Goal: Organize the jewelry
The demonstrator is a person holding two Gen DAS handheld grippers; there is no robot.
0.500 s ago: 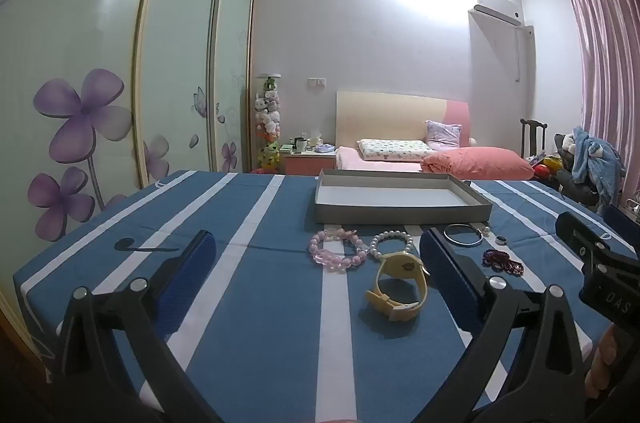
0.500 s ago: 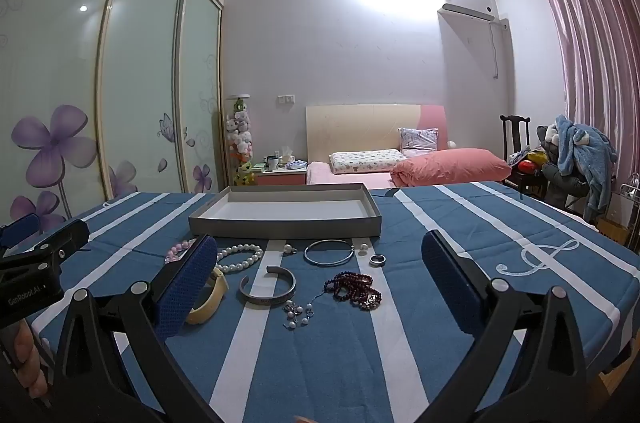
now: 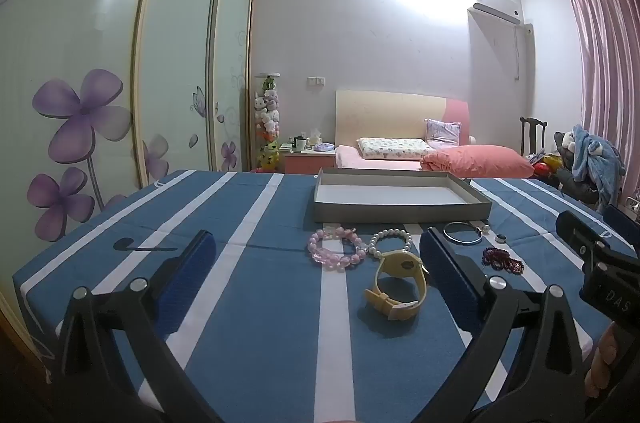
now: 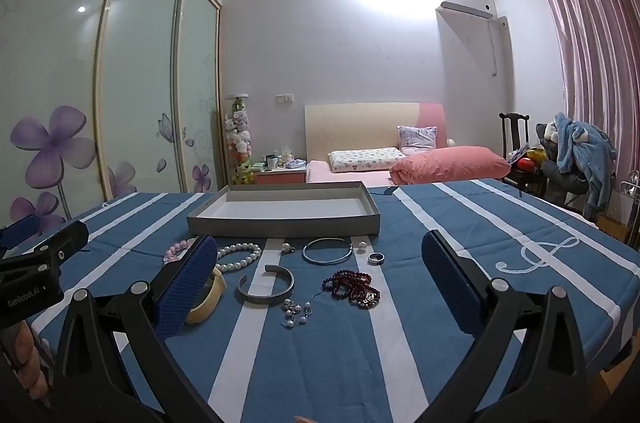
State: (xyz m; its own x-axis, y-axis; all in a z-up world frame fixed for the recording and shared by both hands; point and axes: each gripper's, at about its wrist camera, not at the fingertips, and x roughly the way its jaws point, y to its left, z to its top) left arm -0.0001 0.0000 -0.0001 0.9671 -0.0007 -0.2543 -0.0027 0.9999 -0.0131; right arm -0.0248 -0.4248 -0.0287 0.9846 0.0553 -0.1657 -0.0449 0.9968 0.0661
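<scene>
A grey tray [image 3: 400,213] [image 4: 280,225] stands empty at the far side of the table. In front of it lie a pink bead bracelet [image 3: 336,249], a pearl bracelet [image 3: 390,239] [image 4: 238,257], a yellow watch [image 3: 400,279] [image 4: 206,299], a thin bangle [image 3: 463,237] [image 4: 326,250], a ring [image 4: 376,257], a grey cuff [image 4: 266,289], dark red beads [image 4: 354,287] and a small pearl chain [image 4: 296,311]. My left gripper [image 3: 316,271] is open and empty above the cloth. My right gripper [image 4: 318,275] is open and empty, short of the jewelry.
The table carries a blue cloth with white stripes [image 3: 240,303]. The right gripper's body shows at the right edge of the left wrist view [image 3: 600,263]; the left one shows at the left edge of the right wrist view [image 4: 36,271]. A bed [image 4: 400,163] lies behind.
Both views have shifted only slightly; the jewelry and tray have not moved and both grippers stay open.
</scene>
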